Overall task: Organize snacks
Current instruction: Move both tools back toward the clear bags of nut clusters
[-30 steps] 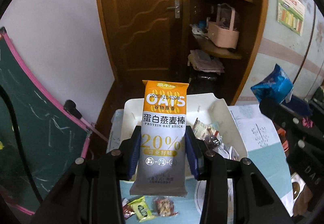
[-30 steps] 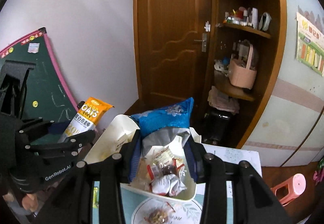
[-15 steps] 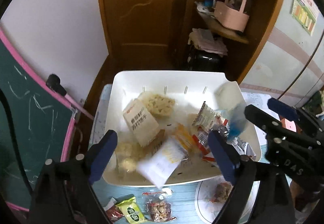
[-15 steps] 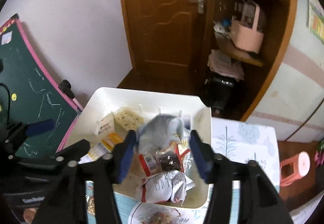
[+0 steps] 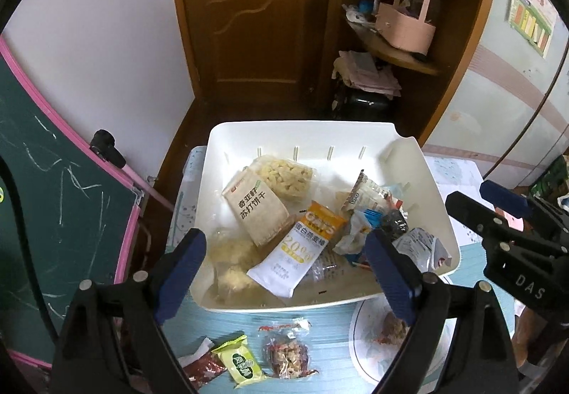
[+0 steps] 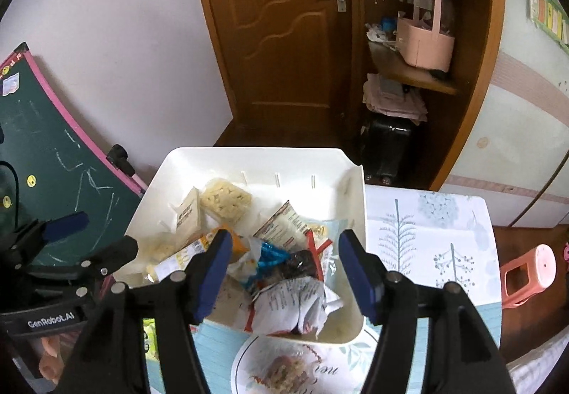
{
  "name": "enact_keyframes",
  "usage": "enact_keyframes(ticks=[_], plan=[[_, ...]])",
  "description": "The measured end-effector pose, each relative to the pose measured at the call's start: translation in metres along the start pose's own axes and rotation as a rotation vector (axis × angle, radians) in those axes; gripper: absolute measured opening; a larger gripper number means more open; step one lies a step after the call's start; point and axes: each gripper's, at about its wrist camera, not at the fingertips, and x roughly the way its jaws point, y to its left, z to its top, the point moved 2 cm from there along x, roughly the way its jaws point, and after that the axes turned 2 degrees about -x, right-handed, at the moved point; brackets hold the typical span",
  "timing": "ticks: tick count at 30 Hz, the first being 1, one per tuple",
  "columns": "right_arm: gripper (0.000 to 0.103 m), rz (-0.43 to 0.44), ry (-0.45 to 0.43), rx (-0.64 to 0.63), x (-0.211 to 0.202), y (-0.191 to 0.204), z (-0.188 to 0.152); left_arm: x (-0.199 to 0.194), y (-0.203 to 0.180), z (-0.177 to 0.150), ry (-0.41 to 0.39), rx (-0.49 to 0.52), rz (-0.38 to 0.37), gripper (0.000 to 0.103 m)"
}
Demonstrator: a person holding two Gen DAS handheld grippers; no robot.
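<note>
1. Basically, left wrist view: left gripper [image 5: 284, 253] has its jaws spread wide, nothing clamped, hovering above the near edge of the white bin [image 5: 441, 201].
2. Inside the bin, the oat stick packet [image 5: 302, 251], orange top and white body, lies flat and tilted on the pile, free of both blue pads.
3. Beside it on the left, a beige cracker pack [image 5: 258, 207]; behind that, a clear bag of pale puffs [image 5: 284, 177]. On the right, a jumble of crumpled wrappers [image 5: 373, 212].
4. On the blue tabletop [image 5: 320, 319] in front of the bin: a green candy packet [image 5: 242, 363], a clear nut snack [image 5: 288, 355] and a dark red wrapper [image 5: 202, 367], all outside the bin. A white plate [image 5: 366, 333] with food sits at right, partly hidden by the finger.
5. The right gripper [image 5: 505, 212] shows at the right edge, also apart.
6. Right wrist view: right gripper [image 6: 284, 269] jaws parted about halfway, gripping nothing, above the bin [image 6: 352, 180].
7. Below the gap lie a blue-and-silver bag [image 6: 270, 255] and a crumpled white wrapper [image 6: 295, 301], both resting in the bin's near right corner.
8. Oat stick packet [image 6: 185, 257] is partly hidden behind the left pad.
9. Left gripper [image 6: 71, 237] visible at far left, jaws apart.
</note>
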Motion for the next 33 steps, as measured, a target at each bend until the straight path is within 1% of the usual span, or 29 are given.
enact_keyframes(ticks=[9,12,15,18,23,29,33], plan=[[0.063,0.015,-0.027,-0.035,-0.037,0.013,-0.016,-0.031,-0.008,-0.017,-0.013,0.040,-0.005,0.090],[0.063,0.018,-0.043,-0.031,-0.053,0.015,-0.019,-0.049,-0.010,-0.023,-0.033,0.057,-0.014,0.090],[0.063,0.017,-0.060,-0.025,-0.067,0.017,-0.024,-0.068,-0.014,-0.030,-0.063,0.079,-0.006,0.090],[0.063,0.016,-0.074,-0.023,-0.081,0.018,-0.031,-0.089,-0.018,-0.037,-0.101,0.106,-0.003,0.090],[0.063,0.024,-0.100,-0.013,-0.105,0.020,-0.044,-0.118,-0.022,-0.052,-0.140,0.137,-0.017,0.091],[0.063,0.014,-0.115,-0.027,-0.124,0.017,-0.060,-0.141,-0.027,-0.071,-0.163,0.162,-0.036,0.091],[0.063,0.024,-0.107,-0.017,-0.129,0.013,-0.072,-0.148,-0.031,-0.085,-0.169,0.186,-0.042,0.091]])
